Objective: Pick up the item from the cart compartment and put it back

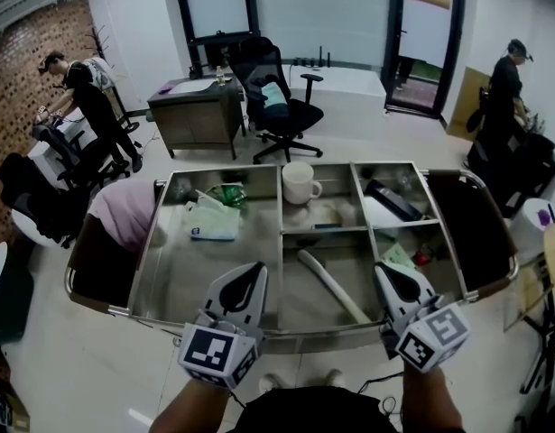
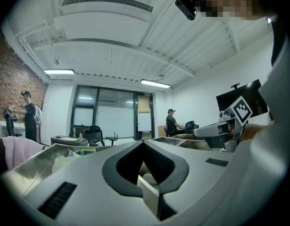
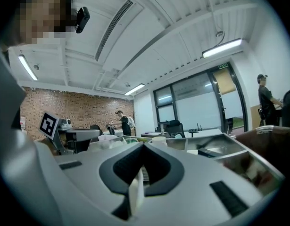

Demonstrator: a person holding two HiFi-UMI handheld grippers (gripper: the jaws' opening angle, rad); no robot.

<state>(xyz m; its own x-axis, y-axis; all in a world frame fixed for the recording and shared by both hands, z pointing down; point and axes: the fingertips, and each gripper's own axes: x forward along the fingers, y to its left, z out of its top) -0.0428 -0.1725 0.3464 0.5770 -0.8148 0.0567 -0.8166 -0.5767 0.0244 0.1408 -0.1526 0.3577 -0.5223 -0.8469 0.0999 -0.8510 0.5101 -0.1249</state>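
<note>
Left hand-held gripper (image 1: pixel 252 280) and right hand-held gripper (image 1: pixel 388 280) are both closed, empty; reaching in unopened could shove the white tube (image 1: pixel 331 287) aside.

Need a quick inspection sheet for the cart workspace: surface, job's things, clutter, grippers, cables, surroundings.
surface: steel cart, divided into compartments.
job's things: white mug upright in the middle far compartment; white tube lying in the middle near compartment; neither is held.
clutter: white packet and green packet in the left compartment; dark flat item in the far right compartment; pink cloth at the cart's left end.
grippers: left gripper and right gripper both shut, empty, at the cart's near edge.
cables: nothing seen in the cart.
surroundings: office chair, desk, a person at each side of the room.
</note>
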